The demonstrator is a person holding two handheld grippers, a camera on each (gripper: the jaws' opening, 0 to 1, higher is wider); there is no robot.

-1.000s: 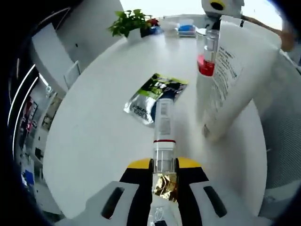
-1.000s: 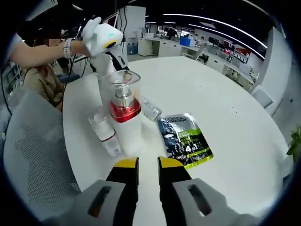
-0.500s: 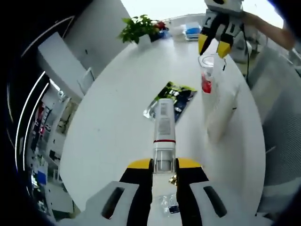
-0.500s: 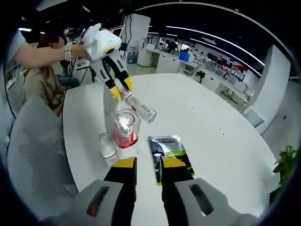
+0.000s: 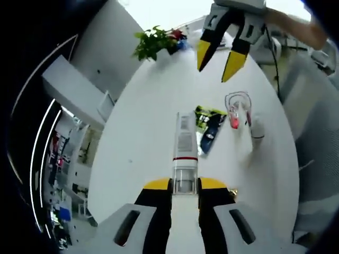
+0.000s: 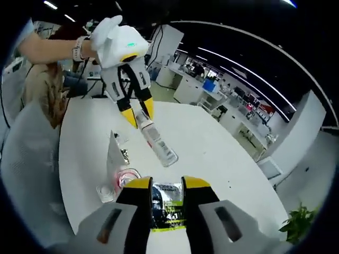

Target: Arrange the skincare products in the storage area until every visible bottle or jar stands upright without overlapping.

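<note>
Compared with the frames half a second earlier, both cameras have risen well above the counter (image 5: 143,137): the products look smaller in both views.

Left gripper view: the left gripper (image 5: 185,185) has its fingers pinching the clear cap end of a slim white tube (image 5: 185,145). The tube's long axis runs straight up the frame centre, away from the camera, off the counter. Right of it a dark green sachet (image 5: 209,124) lies flat. Further right stand a clear pump bottle with a red band (image 5: 237,110) and a small white bottle (image 5: 256,129), upright and just beside each other. The right gripper (image 5: 222,53) hangs at upper centre with its yellow-tipped fingers spread and nothing between them. A potted plant (image 5: 153,39) sits at the counter's far edge, upper left.

Right gripper view: here the tube (image 6: 156,140) shows its slant, running from upper left down to lower right, held in the air by the left gripper (image 6: 136,114) above the counter. A large white bottle (image 6: 114,159) stands at left centre. The red-banded bottle sits at lower left; the sachet (image 6: 165,209) lies between the right gripper's own spread fingers. A person's hand (image 6: 108,32) grips the left tool at upper left.
</note>
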